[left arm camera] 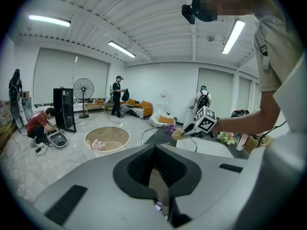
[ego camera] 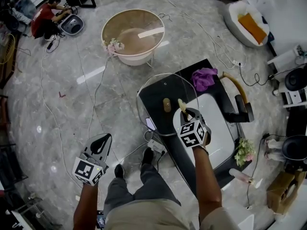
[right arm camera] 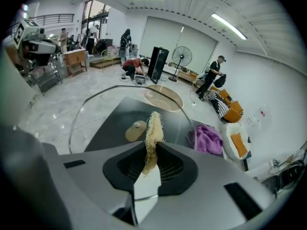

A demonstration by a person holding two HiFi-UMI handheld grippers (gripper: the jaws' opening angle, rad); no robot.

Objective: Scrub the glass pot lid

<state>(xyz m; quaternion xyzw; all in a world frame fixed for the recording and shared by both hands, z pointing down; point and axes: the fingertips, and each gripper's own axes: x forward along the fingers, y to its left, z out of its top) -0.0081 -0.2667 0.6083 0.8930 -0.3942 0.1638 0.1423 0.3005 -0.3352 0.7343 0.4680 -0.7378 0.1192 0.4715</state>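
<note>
Scrubbing seems about to start: the right gripper (ego camera: pixel 184 110) has its fingers clenched on a scrubber (right arm camera: pixel 153 127) over the lid (ego camera: pixel 154 96). It should press down next. The left gripper (ego camera: pixel 101 141) is closed and empty.

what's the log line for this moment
right gripper: shut on scrubber, over glass pot lid | left gripper: shut, empty, clear of lid

We see the glass pot lid (ego camera: pixel 156 92): clear, round, metal-rimmed, lying flat on the black top with its tan knob (ego camera: pixel 166 104) up. A pale fibrous scrubber (ego camera: pixel 182 103) stands at the knob's 3 o'clock, pinched in our right gripper (ego camera: pixel 184 110).
</note>
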